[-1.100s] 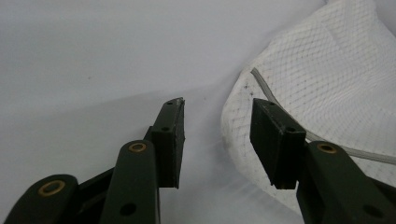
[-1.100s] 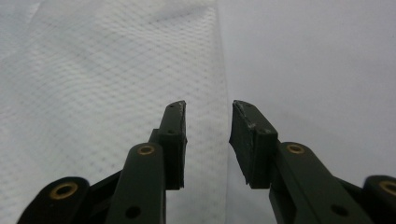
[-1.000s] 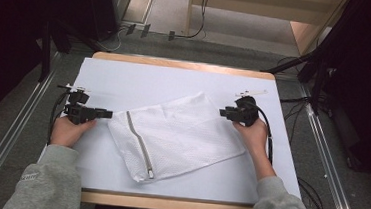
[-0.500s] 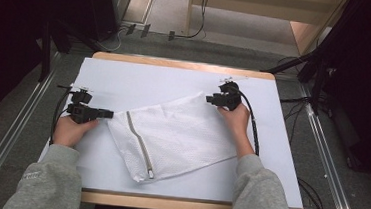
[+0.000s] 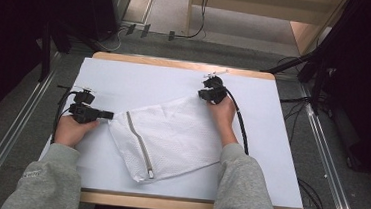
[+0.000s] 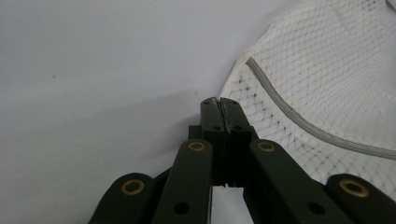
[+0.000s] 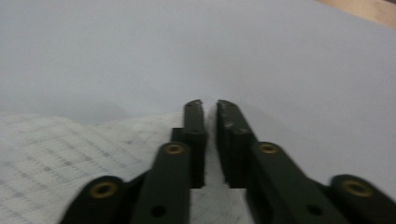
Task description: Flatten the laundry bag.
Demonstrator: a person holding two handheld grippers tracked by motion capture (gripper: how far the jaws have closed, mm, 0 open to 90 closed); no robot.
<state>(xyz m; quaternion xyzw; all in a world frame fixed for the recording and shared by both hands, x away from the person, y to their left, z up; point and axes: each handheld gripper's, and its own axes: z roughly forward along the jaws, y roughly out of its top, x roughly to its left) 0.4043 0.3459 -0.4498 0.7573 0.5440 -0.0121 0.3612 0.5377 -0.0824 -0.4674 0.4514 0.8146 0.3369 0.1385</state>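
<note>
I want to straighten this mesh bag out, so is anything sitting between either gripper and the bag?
Nothing visible. The left hand-held gripper and right hand-held gripper are each already at a corner of the mesh bag.

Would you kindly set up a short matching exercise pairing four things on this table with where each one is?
Things:
1. left gripper
2. right gripper
3. grey zipper
4. white mesh laundry bag

Places:
A. along the bag's left side
B. at the bag's far corner
C. in the middle of the white table cover
D. at the bag's left corner

Pairs: 1-D, 2-B, 3-A, 4-C
</note>
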